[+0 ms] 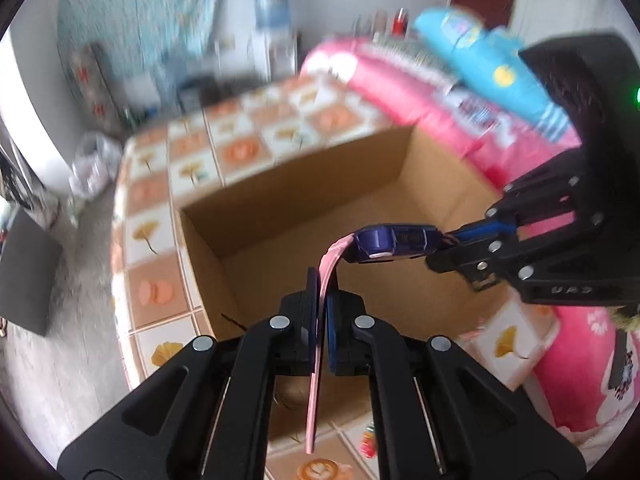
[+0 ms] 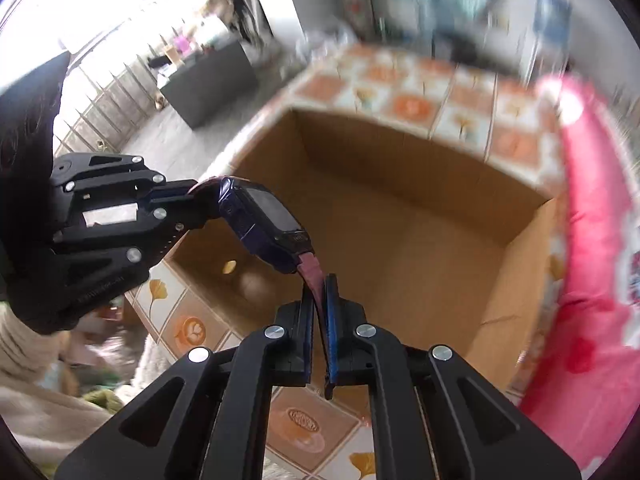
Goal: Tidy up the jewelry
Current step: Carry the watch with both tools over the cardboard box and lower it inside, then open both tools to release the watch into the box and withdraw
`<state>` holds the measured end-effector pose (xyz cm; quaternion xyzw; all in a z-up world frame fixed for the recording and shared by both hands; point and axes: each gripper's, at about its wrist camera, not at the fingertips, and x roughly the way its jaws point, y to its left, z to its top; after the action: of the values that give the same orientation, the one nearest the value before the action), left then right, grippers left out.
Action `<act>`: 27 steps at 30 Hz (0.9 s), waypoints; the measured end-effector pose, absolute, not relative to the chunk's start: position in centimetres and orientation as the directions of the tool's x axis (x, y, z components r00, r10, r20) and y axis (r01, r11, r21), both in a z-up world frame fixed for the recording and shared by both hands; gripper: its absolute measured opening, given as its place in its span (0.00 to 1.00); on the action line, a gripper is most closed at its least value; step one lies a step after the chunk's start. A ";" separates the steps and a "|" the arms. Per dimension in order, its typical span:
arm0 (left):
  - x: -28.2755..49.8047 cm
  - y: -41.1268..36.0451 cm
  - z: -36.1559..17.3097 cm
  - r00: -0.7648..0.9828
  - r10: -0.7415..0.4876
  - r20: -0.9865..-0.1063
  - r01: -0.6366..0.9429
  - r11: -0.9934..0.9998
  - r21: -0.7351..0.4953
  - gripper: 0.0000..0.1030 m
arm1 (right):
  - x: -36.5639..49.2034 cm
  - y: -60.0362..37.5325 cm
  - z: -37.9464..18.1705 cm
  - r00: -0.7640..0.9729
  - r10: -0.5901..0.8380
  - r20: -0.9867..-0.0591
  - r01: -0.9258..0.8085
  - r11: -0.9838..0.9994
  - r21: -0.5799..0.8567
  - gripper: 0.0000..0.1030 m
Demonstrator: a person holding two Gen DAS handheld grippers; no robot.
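Note:
A watch (image 1: 390, 240) with a dark purple case and pink straps hangs stretched between my two grippers, above an open cardboard box (image 1: 300, 184). In the left wrist view my left gripper (image 1: 322, 280) is shut on one pink strap (image 1: 316, 380), whose end dangles below the pads. My right gripper (image 1: 444, 242) comes in from the right and grips the other strap. In the right wrist view the watch (image 2: 268, 220) sits up and left of my right gripper (image 2: 320, 284), shut on the strap (image 2: 314, 276). My left gripper (image 2: 196, 196) holds the far strap. The box (image 2: 380, 148) looks empty inside.
The box rests on a bed with a checked orange and white sheet (image 1: 240, 148). A pink quilt (image 1: 420, 92) and a blue pillow (image 1: 480, 52) lie along its right side. A dark cabinet (image 2: 208, 80) stands on the floor. A cream sleeve (image 2: 24, 352) shows at left.

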<state>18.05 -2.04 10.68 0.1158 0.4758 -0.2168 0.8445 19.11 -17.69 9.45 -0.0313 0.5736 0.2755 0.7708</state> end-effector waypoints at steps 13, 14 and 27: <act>27.0 -3.7 1.4 0.199 -0.095 -0.975 0.458 0.889 0.007 0.26 | 29.1 -17.0 -0.3 0.031 0.286 -0.958 -0.366 0.895 0.255 0.18; 27.1 -3.6 1.5 0.208 -0.102 -0.973 0.456 0.890 0.004 0.28 | 29.3 -17.0 -0.1 0.056 0.275 -0.960 -0.365 0.900 0.237 0.28; 24.0 -2.3 6.2 0.405 -0.122 -0.906 0.420 0.905 0.065 0.60 | 28.3 -18.2 4.5 0.214 0.311 -0.926 -0.345 0.911 0.227 0.39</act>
<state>24.01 -2.34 6.18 0.1429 0.5199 -0.1641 0.8260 28.29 -18.25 4.47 -0.0142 0.5906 0.2106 0.7789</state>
